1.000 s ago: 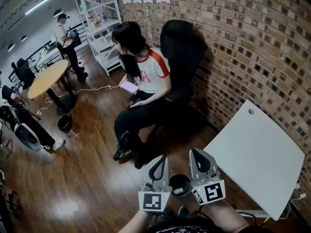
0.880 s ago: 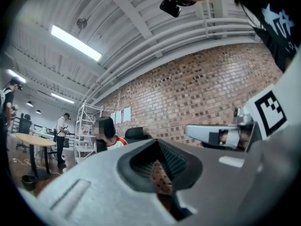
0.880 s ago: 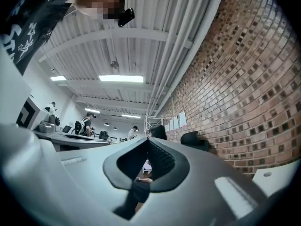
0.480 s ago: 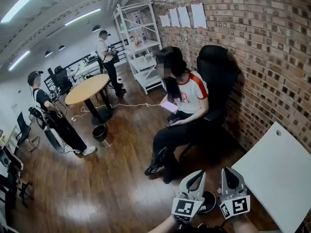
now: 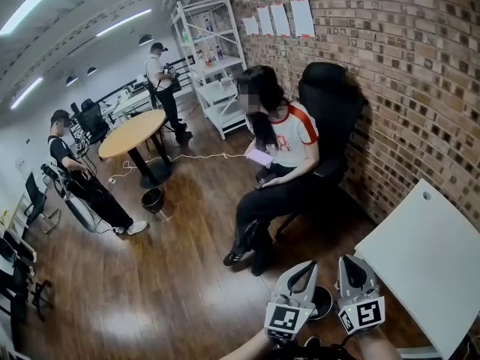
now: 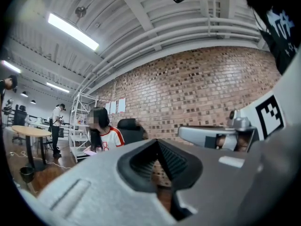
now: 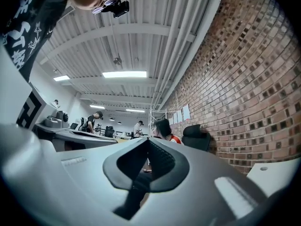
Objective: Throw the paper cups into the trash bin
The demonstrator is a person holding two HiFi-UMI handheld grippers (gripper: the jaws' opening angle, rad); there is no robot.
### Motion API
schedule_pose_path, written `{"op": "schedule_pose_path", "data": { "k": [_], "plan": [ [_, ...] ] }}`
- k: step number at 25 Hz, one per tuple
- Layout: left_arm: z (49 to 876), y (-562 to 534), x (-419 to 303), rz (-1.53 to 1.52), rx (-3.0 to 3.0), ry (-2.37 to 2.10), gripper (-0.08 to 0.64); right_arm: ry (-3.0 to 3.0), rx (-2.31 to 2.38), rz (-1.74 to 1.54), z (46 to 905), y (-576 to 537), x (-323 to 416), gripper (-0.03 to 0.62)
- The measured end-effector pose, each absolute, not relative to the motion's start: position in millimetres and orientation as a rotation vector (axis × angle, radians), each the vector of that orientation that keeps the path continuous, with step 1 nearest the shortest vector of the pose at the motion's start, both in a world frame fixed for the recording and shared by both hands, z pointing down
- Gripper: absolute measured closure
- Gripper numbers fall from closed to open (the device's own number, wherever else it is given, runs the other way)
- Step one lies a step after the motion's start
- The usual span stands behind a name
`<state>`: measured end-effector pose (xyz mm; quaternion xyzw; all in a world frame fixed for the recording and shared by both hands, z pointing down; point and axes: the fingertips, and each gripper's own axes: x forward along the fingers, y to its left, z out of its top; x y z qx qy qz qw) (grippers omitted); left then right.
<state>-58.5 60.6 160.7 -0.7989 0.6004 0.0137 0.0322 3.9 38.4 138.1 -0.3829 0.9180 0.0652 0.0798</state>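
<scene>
A: Checked task state?
B: Checked. Found no paper cups in any view. Scanned the visible part of the white bench [image 5: 420, 261] at right and spotted none there. Spotted none on the wood floor [image 5: 172, 276] either.
A: Grippers?
B: Read the left hand-held gripper [image 5: 307, 270] as fully closed, tips together, with nothing pinched. Read the right hand-held gripper [image 5: 348, 265] the same: closed tight, empty. Saw both held side by side, pointed roughly level toward the seated person [image 5: 292, 137] and the brick wall [image 5: 405, 88].
A: Located the bin?
B: Located a dark round trash bin [image 5: 327, 298] on the floor, low between the two grippers, just beside the bench corner. Could not see into it, mostly covered by the grippers. Noted a second dark bin [image 5: 152, 199] well apart, near the round table [image 5: 131, 133].
A: Progress call?
B: Judged it either finished or between cups: nothing carried, nothing visibly left to pick up. Could not confirm any cups inside the bin. Would have needed a look into the bin and across the rest of the bench to close it out.
</scene>
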Motion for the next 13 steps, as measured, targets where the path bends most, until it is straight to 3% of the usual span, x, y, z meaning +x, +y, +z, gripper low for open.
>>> {"op": "schedule_pose_path", "data": {
  "k": [13],
  "plan": [
    [158,44,-60,0.064,-2.497,1.862,0.555,2.764,-1.178,0.191,145,20,6,0.586]
  ]
}}
